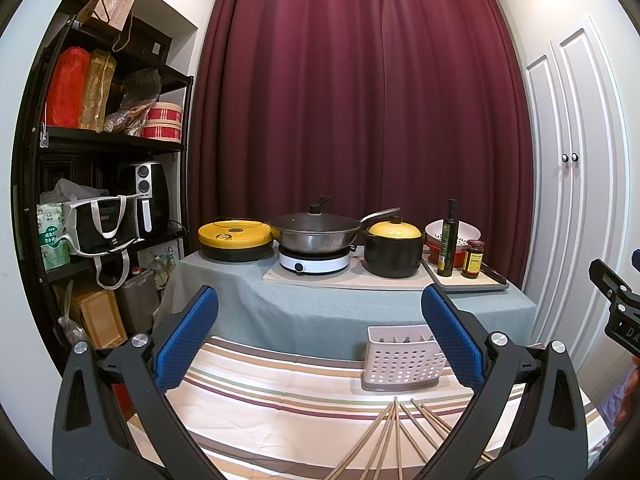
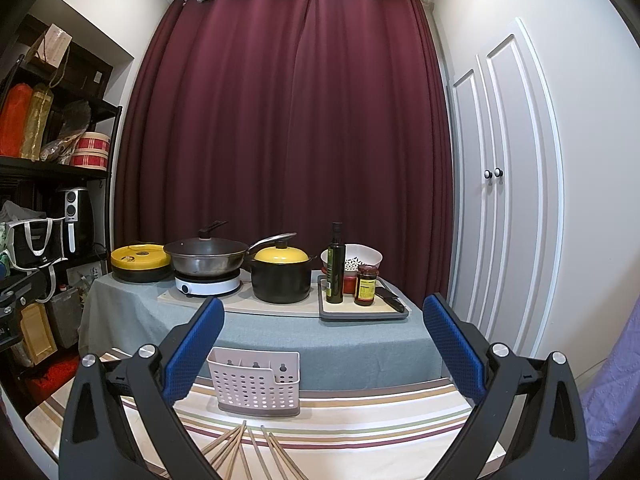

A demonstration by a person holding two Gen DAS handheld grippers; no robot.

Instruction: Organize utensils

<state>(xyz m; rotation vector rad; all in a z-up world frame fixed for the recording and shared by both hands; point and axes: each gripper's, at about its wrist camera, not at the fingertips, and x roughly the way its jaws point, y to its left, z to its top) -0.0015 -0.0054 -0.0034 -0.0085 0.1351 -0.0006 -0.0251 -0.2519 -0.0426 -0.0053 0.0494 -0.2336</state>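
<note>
Chopsticks [image 1: 394, 438] below open left hand-held gripper [image 1: 320, 344]

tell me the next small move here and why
Probably lower the right claw onto the chopsticks: both claws are open and hold nothing, the sticks lie fanned on the striped cloth, and the perforated holder behind them looks empty.

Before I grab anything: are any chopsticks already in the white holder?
No; the chopsticks all lie loose on the striped cloth in front of the perforated holder.

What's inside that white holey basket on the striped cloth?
The white perforated caddy shows only inner dividers; no utensils poke out. Its bottom is hidden by the front wall. The chopsticks lie loose on the striped cloth before it.
</note>
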